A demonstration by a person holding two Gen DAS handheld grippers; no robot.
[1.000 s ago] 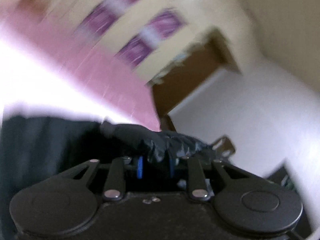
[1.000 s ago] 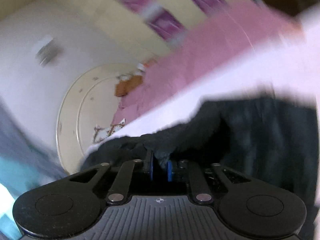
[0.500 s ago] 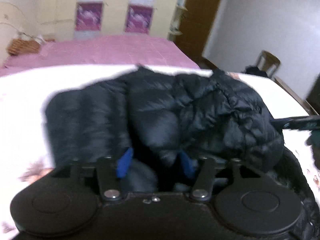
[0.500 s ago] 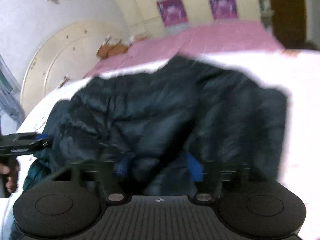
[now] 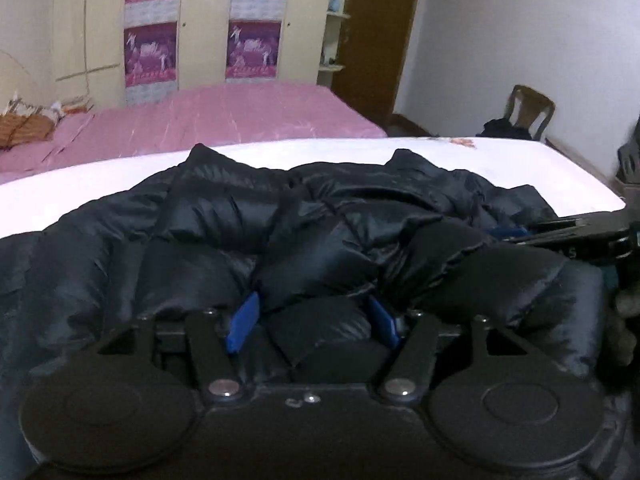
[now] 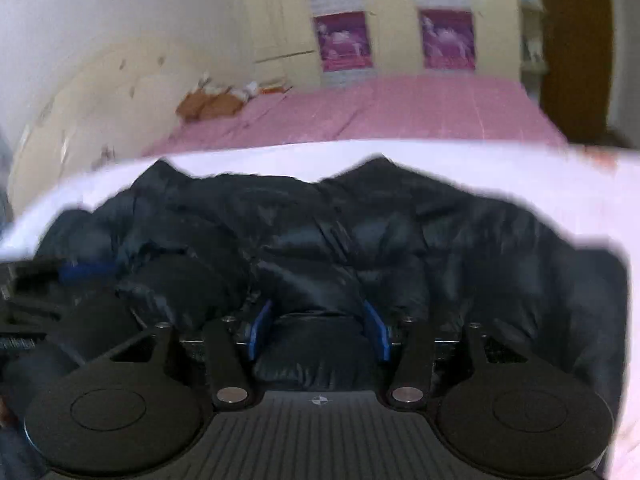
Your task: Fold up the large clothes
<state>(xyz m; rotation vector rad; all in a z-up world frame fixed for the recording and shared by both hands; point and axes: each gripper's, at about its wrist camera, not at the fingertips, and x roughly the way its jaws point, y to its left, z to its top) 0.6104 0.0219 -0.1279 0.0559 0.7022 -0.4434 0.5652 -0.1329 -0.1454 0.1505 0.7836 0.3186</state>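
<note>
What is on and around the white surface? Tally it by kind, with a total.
Jacket: 1, dark and puffy, lying on the white surface
Grippers: 2, left gripper and right gripper
Chair: 1, wooden chair by the wall
Bed: 1, pink bed behind
Total: 5

jacket [image 5: 320, 216] lies on the near bed [image 5: 100, 176] (second bed [image 5: 224, 116] behind it).

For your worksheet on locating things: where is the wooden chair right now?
In the left wrist view, the chair stands far right against the white wall, beyond the white bed holding the jacket.
</note>
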